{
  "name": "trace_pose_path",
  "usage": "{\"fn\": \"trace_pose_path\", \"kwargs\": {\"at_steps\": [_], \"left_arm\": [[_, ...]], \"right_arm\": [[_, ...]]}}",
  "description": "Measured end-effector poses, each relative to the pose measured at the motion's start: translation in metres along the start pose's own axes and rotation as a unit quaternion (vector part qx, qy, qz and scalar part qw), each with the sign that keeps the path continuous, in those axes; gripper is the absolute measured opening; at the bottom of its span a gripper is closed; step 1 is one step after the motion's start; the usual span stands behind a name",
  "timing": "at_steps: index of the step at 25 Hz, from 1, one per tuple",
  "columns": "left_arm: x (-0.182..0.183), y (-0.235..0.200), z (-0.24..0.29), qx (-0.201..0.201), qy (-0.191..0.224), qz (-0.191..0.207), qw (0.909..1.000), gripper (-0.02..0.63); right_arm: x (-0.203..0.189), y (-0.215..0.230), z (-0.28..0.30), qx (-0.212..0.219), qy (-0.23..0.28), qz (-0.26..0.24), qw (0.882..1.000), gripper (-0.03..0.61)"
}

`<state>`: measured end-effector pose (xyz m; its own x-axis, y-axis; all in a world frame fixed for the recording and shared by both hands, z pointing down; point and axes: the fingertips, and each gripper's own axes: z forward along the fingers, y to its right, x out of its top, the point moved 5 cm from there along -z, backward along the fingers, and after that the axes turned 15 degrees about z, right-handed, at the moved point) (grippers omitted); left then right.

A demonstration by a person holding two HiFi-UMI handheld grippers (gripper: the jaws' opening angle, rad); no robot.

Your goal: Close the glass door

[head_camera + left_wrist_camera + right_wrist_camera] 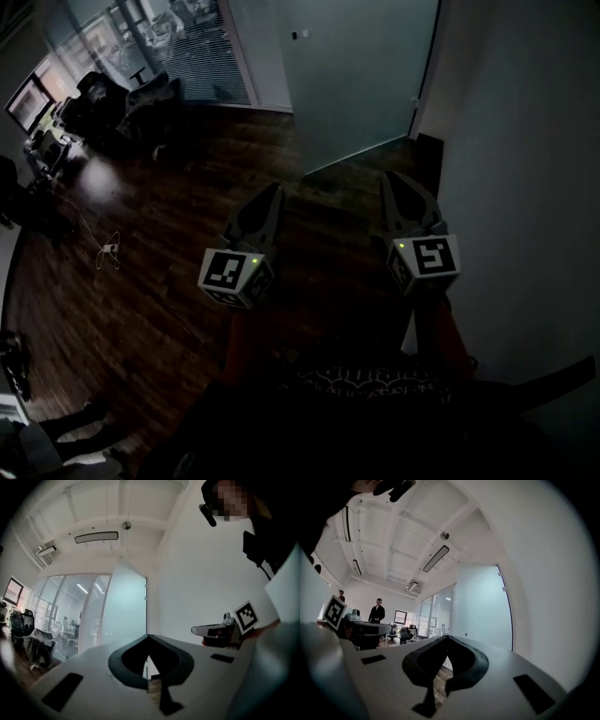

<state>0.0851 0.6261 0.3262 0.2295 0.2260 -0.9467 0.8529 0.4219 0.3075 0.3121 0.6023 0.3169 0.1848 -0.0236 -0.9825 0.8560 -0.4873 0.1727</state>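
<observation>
Approach step: glass door (361, 75) ajar at upper centre, well ahead of left gripper (272, 192) and right gripper (392, 180), both with jaws closed on nothing; next move probably means reaching its edge to push.

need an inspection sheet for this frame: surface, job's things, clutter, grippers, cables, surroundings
Surface: dark glossy wooden plank floor.
Job's things: tall frosted glass door stands open, angled out beside the plain white wall; nothing touches it.
Clutter: black office chairs and a lit desk monitor at far left, away from the door.
Grippers: left hand-held gripper and right hand-held gripper both held level, jaws together, empty, short of the door.
Cables: loose pale cable lying on the floor at left.
Surroundings: glass partition with blinds; a person in dark clothes standing far off.
</observation>
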Motion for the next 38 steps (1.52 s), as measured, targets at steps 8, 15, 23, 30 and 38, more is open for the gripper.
{"fn": "trace_pose_path", "kwargs": {"at_steps": [8,15,23,30,38], "left_arm": [[0.021,0.014,0.028,0.001,-0.002,-0.009,1.0000,0.002],[0.021,0.021,0.032,-0.009,-0.007,0.001,0.9999,0.002],[0.031,0.023,0.030,0.000,-0.004,-0.002,1.0000,0.002],[0.029,0.020,0.027,0.003,-0.007,0.001,1.0000,0.002],[0.012,-0.013,0.015,0.034,-0.011,0.012,0.9993,0.002]], "right_arm": [[0.023,0.028,-0.004,-0.005,0.006,0.011,1.000,0.003],[0.025,0.036,-0.010,-0.011,0.008,0.017,1.000,0.003],[0.033,0.031,-0.008,0.010,0.010,0.015,1.000,0.003],[0.035,0.024,-0.002,0.016,0.005,0.011,1.000,0.003],[0.018,0.009,0.032,0.032,0.009,0.005,0.999,0.003]]}}
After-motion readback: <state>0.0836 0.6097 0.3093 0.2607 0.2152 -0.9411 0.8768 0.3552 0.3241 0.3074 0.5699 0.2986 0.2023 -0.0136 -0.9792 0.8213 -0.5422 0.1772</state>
